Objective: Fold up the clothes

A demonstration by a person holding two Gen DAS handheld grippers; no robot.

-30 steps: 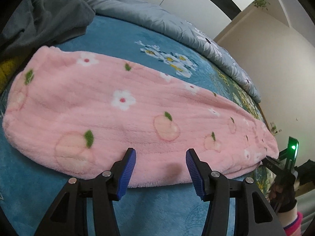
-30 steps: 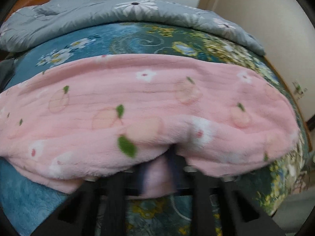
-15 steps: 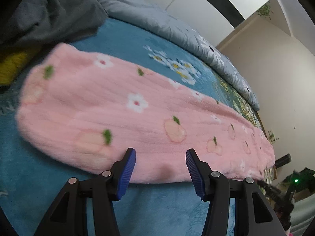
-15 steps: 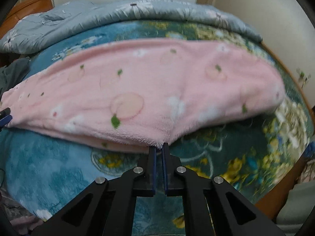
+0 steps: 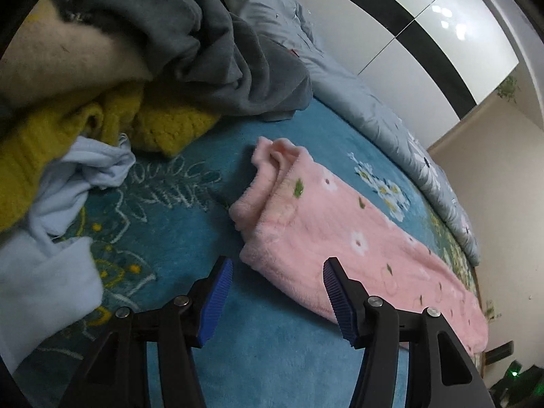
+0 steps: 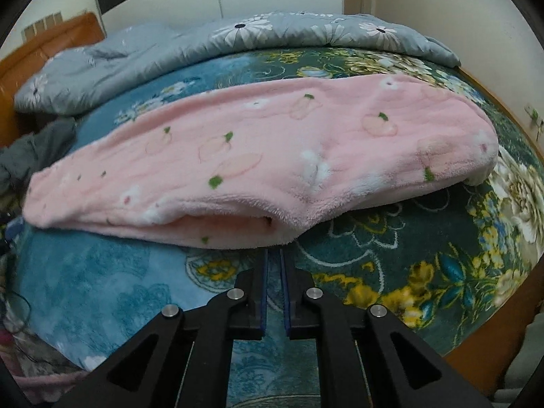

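Now the pink fleece garment (image 5: 357,238) lies folded lengthwise across the blue floral bed (image 5: 272,357). Just near of its edge, the left hand-held gripper (image 5: 277,297) hovers wide open, gripping nothing. The right hand-held gripper (image 6: 273,287) is nearly closed and empty, just short of the garment's near edge. Grey, yellow and pale blue clothes (image 5: 102,108) are piled far left.

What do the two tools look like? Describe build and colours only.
Both match. The left tool has angular matte black plastic arms with triangular cut-outs, silver round screws at the joints, and ribbed blue pads inside each finger. The right tool is the same build, its blue pads showing only as thin edges.
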